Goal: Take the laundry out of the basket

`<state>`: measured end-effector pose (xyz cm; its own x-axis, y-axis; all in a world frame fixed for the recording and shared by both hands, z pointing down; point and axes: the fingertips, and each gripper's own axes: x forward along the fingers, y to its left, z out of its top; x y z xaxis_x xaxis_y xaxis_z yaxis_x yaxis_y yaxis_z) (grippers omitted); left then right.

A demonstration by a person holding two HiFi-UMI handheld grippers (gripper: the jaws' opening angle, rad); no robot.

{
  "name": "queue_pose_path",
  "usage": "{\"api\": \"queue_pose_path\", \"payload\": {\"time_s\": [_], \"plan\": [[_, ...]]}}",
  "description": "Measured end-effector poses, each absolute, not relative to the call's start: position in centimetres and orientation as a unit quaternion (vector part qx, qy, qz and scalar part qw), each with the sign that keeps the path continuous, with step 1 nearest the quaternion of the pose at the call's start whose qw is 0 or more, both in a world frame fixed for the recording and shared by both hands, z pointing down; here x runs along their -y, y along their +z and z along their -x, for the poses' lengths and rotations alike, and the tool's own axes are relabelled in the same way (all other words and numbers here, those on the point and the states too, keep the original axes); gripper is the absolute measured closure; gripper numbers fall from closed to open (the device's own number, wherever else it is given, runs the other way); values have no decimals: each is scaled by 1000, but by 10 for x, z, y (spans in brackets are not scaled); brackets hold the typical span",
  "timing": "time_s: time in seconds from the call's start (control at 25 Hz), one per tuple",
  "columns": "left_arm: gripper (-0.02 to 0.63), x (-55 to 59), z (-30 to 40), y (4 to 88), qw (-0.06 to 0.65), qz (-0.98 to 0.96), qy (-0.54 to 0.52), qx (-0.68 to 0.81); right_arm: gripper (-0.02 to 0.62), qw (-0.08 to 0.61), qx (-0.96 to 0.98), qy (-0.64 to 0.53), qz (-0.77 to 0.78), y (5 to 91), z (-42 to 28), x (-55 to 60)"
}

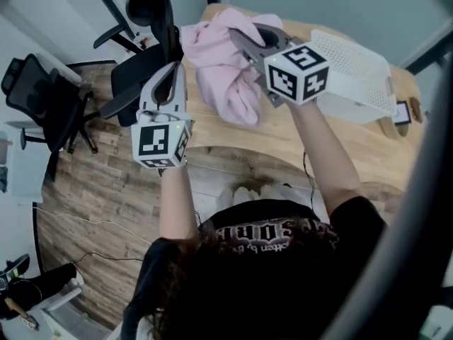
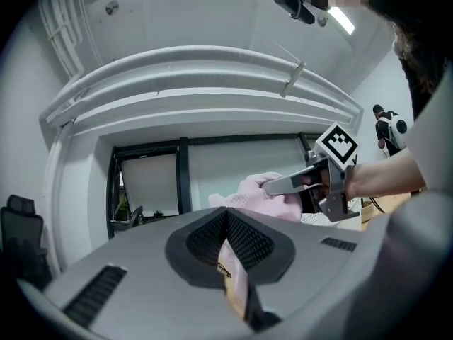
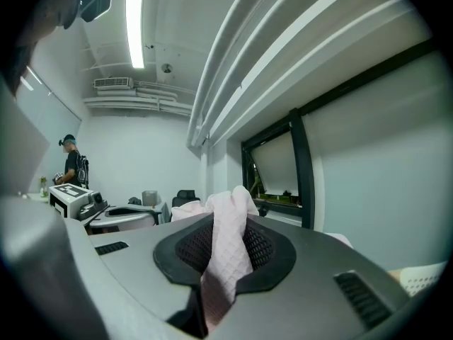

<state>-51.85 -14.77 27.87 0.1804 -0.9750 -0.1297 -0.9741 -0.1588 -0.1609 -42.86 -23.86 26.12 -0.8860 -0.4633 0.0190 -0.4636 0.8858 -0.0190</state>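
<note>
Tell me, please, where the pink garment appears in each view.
Head view: pink garment top centre, hanging from the right gripper.
Left gripper view: centre right, from the jaws across to the right gripper.
Right gripper view: centre, pinched between the jaws.
Shared landmark: the right gripper, shut on it.

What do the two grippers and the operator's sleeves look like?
The left gripper and right gripper match: smooth grey shells, black ribbed pads in the jaws, and a white cube with black square markers. The person wears short black sleeves.
</note>
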Motion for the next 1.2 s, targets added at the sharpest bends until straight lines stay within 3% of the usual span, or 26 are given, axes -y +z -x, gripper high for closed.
{"api": "queue_pose_path", "payload": {"time_s": [0.4,1.2], "plan": [[609,151,532,301,80,756,-20,-650,523,26,969,46,-242,319,432,238],[609,168,528,305,68,761,-12,-645,523,18,966,31,-254,330,429,232]]}}
